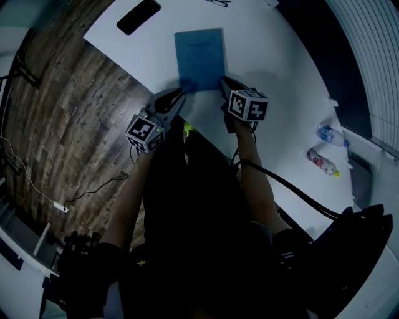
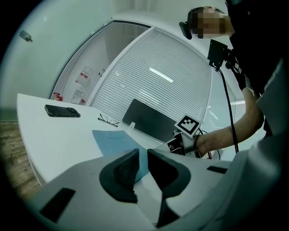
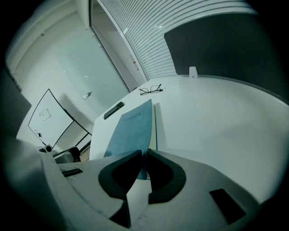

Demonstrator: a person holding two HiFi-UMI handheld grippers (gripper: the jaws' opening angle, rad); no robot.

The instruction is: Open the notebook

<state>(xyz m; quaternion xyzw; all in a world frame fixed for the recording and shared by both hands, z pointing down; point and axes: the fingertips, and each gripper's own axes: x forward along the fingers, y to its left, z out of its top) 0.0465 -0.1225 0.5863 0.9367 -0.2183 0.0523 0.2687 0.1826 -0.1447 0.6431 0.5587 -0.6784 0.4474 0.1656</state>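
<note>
Your right gripper (image 3: 143, 159) pinches the near cover edge of the blue notebook (image 1: 199, 53) on the white table (image 1: 274, 81) to lift it, while your left gripper (image 2: 142, 159), jaws slightly apart and empty, waits at its near left corner.

Your notebook (image 1: 199, 55): blue cover, matt, paper-like. Table (image 1: 274, 87) under it: white, smooth, low sheen. Floor (image 1: 68, 118): wood planks, visible grain. Phone (image 1: 138, 16): black, smooth. Bottle (image 1: 330, 134): clear plastic. Your right gripper (image 3: 143, 159): pale smooth plastic shell, matt black jaws.
</note>
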